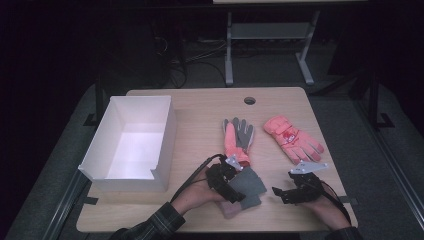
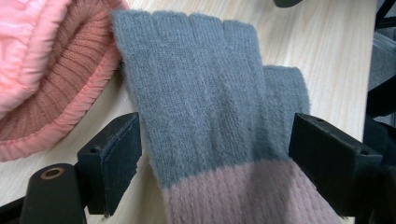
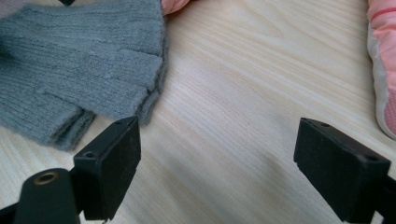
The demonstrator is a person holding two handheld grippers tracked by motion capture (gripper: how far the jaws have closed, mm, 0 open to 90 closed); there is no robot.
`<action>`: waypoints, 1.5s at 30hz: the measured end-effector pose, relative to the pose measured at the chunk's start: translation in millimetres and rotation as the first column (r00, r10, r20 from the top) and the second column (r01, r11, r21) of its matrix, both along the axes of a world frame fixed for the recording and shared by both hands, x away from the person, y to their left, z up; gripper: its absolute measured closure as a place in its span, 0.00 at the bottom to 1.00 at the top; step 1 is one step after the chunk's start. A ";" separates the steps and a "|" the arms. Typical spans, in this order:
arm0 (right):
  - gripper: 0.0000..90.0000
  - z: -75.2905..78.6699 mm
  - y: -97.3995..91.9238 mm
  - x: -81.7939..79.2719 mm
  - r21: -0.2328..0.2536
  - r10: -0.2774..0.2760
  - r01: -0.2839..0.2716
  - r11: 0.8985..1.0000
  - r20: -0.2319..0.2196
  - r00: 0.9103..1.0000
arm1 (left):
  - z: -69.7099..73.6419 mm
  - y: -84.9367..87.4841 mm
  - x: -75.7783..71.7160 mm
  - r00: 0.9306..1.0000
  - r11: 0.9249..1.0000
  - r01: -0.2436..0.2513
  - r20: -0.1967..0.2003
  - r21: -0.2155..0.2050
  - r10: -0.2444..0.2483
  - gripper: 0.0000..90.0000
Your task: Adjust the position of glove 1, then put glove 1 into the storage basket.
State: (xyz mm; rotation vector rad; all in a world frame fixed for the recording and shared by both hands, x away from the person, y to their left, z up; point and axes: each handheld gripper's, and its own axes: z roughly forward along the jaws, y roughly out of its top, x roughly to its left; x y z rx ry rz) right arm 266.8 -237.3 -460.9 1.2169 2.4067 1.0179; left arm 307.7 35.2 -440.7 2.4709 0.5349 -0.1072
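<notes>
Three gloves and one white box (image 1: 131,145) lie on the table. The left gripper (image 2: 215,154) is released, jaws wide, straddling the grey knitted glove (image 2: 205,107). The right gripper (image 3: 217,163) is open, empty, beside it.

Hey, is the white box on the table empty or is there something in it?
Empty: the high view looks down into the open white box, and its bare white floor shows with nothing lying inside.
</notes>
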 end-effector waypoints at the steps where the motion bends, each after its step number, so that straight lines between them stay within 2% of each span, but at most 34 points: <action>1: 0.16 0.1 -0.2 -0.1 0.000 0.001 -0.001 1.000 0.001 1.000 | -1.8 -1.1 -0.2 1.000 1.000 0.005 0.002 0.010 -0.005 0.19; 11: 0.16 -0.2 -0.1 0.3 0.003 -0.002 0.002 1.000 -0.003 1.000 | -9.6 -4.6 -1.9 1.000 0.999 -0.002 0.014 0.032 0.002 0.17; 12: 0.16 -0.5 0.0 0.7 0.001 -0.005 0.005 1.000 -0.010 1.000 | -11.3 -4.6 -1.3 1.000 0.999 -0.002 0.005 0.035 0.002 0.17; 16: 0.16 -0.1 0.8 0.3 -0.004 -0.003 0.003 1.000 -0.004 1.000 | -14.0 -4.9 -2.3 1.000 1.000 0.001 0.009 0.030 -0.001 0.17; 25: 0.16 -0.2 -0.6 -1.4 0.004 -0.010 0.010 1.000 -0.011 1.000 | -11.4 -8.9 -4.6 1.000 0.998 0.022 0.020 0.051 -0.023 0.29; 29: 0.16 -0.3 0.0 -1.6 0.001 -0.004 0.004 1.000 -0.008 1.000 | -9.7 -9.0 -5.3 0.999 0.998 0.050 -0.001 0.045 -0.050 0.44; 32: 0.16 -0.2 1.1 -1.5 0.000 -0.003 0.003 1.000 -0.011 1.000 | -9.0 -8.1 -3.6 0.997 0.997 0.071 -0.037 0.035 -0.070 0.56; 35: 0.16 -0.4 1.0 -1.1 0.000 0.000 0.000 1.000 -0.008 1.000 | -9.7 -8.3 -2.1 0.995 0.997 0.070 -0.068 0.018 -0.069 0.65; 37: 0.16 -0.6 0.5 -1.1 0.001 -0.002 0.002 1.000 -0.007 1.000 | -9.8 -7.9 -0.7 0.994 0.998 0.066 -0.089 0.001 -0.066 0.68; 45: 0.16 -0.4 0.8 -1.8 0.003 0.003 -0.003 1.000 -0.007 1.000 | -2.9 -5.4 1.5 0.989 0.997 0.067 -0.125 -0.046 -0.073 0.72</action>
